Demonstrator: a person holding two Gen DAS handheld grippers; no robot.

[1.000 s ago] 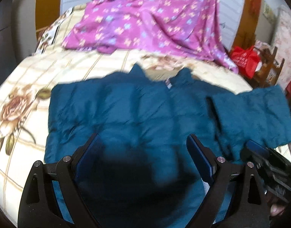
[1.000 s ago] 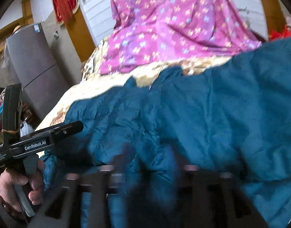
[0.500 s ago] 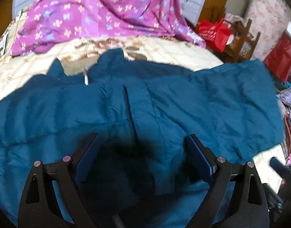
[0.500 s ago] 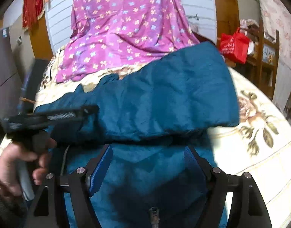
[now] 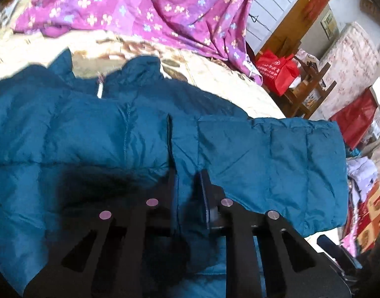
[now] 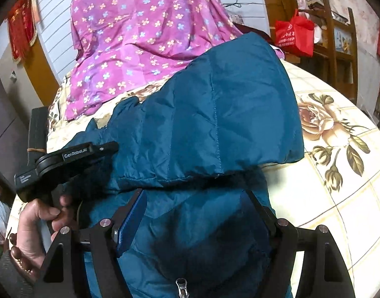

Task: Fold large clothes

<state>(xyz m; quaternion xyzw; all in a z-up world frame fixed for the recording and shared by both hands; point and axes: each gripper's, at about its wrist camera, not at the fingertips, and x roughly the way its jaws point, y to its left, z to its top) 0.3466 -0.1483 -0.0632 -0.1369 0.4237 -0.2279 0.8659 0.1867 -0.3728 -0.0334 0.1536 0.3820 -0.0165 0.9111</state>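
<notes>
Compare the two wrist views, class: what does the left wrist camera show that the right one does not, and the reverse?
Only the left wrist view shows the left gripper shut on a fold of the teal jacket.

Only the right wrist view shows the hand holding the left gripper's handle, the open right gripper, and a zipper pull.

Both show the jacket, the purple floral sheet, the rose-print bedspread and the red bag.

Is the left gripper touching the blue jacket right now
Touching. In the left wrist view the left gripper has its jaws pinched shut on a fold of the blue jacket.
</notes>
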